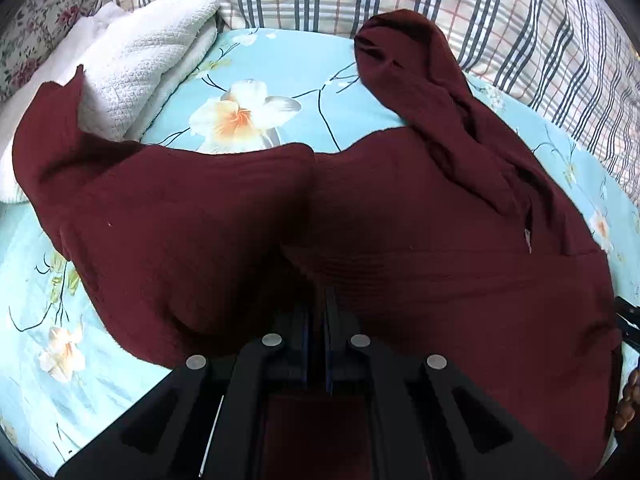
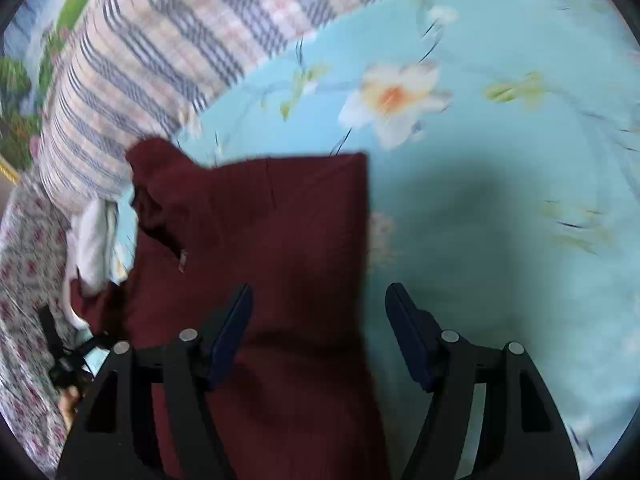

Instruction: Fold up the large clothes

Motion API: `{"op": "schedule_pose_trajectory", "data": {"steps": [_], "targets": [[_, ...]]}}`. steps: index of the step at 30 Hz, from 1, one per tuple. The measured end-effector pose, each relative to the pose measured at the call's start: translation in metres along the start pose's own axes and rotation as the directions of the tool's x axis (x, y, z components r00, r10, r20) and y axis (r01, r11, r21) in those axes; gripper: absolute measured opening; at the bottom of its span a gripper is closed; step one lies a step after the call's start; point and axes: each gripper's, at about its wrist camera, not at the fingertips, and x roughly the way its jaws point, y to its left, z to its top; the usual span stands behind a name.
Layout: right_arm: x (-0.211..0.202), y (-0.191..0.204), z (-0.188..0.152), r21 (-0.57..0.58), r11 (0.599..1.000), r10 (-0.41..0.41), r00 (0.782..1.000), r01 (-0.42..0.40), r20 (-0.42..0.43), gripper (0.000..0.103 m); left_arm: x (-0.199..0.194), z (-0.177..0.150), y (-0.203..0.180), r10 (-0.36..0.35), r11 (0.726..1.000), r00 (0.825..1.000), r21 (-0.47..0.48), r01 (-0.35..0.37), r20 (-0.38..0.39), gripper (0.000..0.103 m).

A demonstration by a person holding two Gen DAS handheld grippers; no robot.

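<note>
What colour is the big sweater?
Dark red sweater, clearest in the left wrist view.

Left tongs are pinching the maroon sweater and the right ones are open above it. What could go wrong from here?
1. The left tongs grip only a small bunch of the sweater, so a hard pull might slip it free.
2. One sleeve lies crumpled toward the plaid quilt; folding now could trap it unevenly.
3. The other end drapes over the white towel and may drag it along.
The right tongs are open and hold nothing, so the cloth has one anchor.
</note>
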Motion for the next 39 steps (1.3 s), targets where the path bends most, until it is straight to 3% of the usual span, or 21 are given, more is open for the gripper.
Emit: {"op": "schedule_pose_trajectory", "data": {"steps": [1,2,3,5,8,10,12,14,17,19,21,23,26,27,29,30,35,39], "targets": [[0.009,0.0,0.001,-0.002,1.0,0.004,1.0,-0.004,-0.024,0.054,-0.001,-0.001,-0.003,0.004,1.0,1.0,0.012,-0.004,0.002,0.003],[0.018,0.001,0.002,-0.019,1.0,0.007,0.999,-0.008,-0.054,0.009,-0.003,-0.002,-0.006,-0.004,1.0,1.0,0.018,0.004,0.006,0.003],[0.02,0.002,0.005,-0.035,0.999,-0.027,0.997,0.025,-0.066,0.008,-0.007,-0.001,-0.009,-0.021,0.999,1.0,0.024,0.021,0.014,0.004],[-0.002,-0.003,0.014,-0.028,0.999,-0.032,0.999,0.033,0.006,0.008,-0.009,-0.001,-0.018,-0.039,0.998,0.999,0.046,0.038,0.023,0.004],[-0.017,-0.018,0.024,-0.019,0.994,-0.11,0.993,0.111,0.043,0.005,0.005,-0.006,-0.028,-0.016,0.998,1.0,0.066,0.015,0.001,0.004],[-0.009,-0.029,0.026,-0.011,0.984,-0.176,0.984,0.176,-0.007,0.005,0.012,-0.009,-0.026,-0.017,0.998,1.0,0.054,0.017,-0.013,0.004],[-0.017,-0.029,0.02,-0.013,0.975,-0.222,0.975,0.222,0.009,0.009,0.011,-0.01,-0.023,-0.028,0.998,1.0,0.051,0.029,-0.008,0.004],[-0.038,-0.006,0.01,-0.08,0.985,-0.146,0.986,0.152,0.082,0.009,0.011,-0.01,-0.023,-0.027,0.998,1.0,0.055,0.027,-0.01,0.004],[-0.033,0.034,-0.003,-0.213,0.975,-0.063,0.997,0.07,0.04,0.01,0.011,-0.008,-0.024,-0.019,0.998,1.0,0.06,0.02,-0.015,0.005],[-0.014,0.039,-0.01,-0.232,0.97,-0.085,0.995,0.073,-0.043,0.01,0.01,-0.01,-0.021,-0.019,0.998,1.0,0.058,0.02,-0.018,0.009],[0.005,0.026,-0.022,-0.213,0.969,-0.156,0.976,0.122,-0.149,0.009,0.006,-0.013,-0.016,-0.024,0.998,1.0,0.052,0.025,-0.02,0.016],[-0.01,0.018,-0.036,-0.185,0.978,-0.116,0.985,0.092,-0.125,0.01,0.0,-0.018,-0.009,-0.035,0.999,0.999,0.037,0.036,-0.026,0.022],[-0.042,0.016,-0.049,-0.154,0.981,-0.128,0.989,0.114,-0.079,0.015,-0.022,-0.029,0.01,-0.076,0.997,0.997,-0.026,0.076,-0.006,0.028],[-0.051,0.017,-0.052,-0.14,0.985,-0.108,0.992,0.099,-0.063,0.019,-0.031,-0.034,0.02,-0.086,0.995,0.996,-0.055,0.086,0.008,0.034],[-0.067,0.023,-0.058,-0.11,0.993,-0.035,0.999,0.03,-0.037,0.047,-0.048,-0.04,0.043,-0.069,0.992,0.997,-0.107,0.073,0.038,0.04],[-0.074,0.028,-0.061,-0.102,0.995,0.003,1.0,-0.006,-0.025,0.053,-0.059,-0.041,0.061,-0.042,0.989,0.997,-0.137,0.05,0.061,0.041],[-0.084,0.063,-0.078,-0.149,0.981,0.127,0.992,-0.125,-0.001,0.055,-0.082,-0.023,0.138,0.051,0.962,0.993,-0.272,-0.021,0.103,0.049],[-0.069,0.087,-0.091,-0.17,0.97,0.167,0.985,-0.172,-0.041,0.055,-0.09,0.02,0.2,0.105,0.926,0.98,-0.377,-0.035,0.167,0.068]]}}
